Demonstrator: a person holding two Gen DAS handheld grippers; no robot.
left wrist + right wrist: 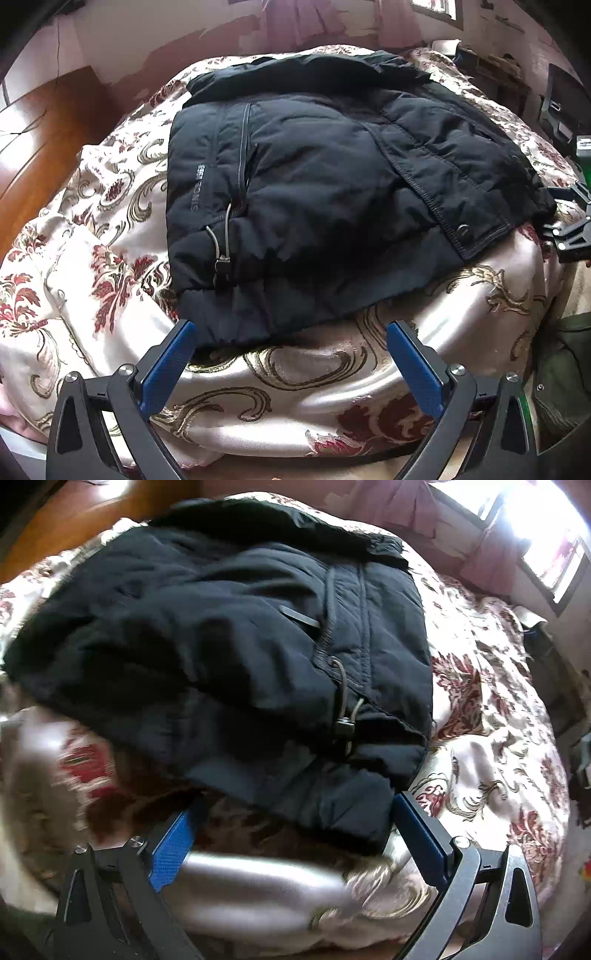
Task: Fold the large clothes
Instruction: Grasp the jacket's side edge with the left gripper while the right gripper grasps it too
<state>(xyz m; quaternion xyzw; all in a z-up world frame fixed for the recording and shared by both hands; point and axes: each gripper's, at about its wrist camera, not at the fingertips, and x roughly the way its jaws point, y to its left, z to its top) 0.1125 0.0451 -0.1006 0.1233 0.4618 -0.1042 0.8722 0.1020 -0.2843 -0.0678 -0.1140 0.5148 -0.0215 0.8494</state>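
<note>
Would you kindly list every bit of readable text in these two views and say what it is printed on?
"SINCE", printed sideways in grey on the folded black padded jacket lying on the floral satin bedspread.
Digits right after it: too blurred to read.
Right wrist view: no text legible; the jacket there is motion-blurred.

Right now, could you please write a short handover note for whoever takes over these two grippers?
Left gripper: open, empty, just short of the jacket's near hem.
Right gripper: open, empty, at the near edge; this view is motion-blurred.
Black jacket: lies folded into a compact bundle on the floral bedspread, drawcord toggle exposed.
Done: main folds appear made.
Left: possibly a final fold or tidy-up.
</note>
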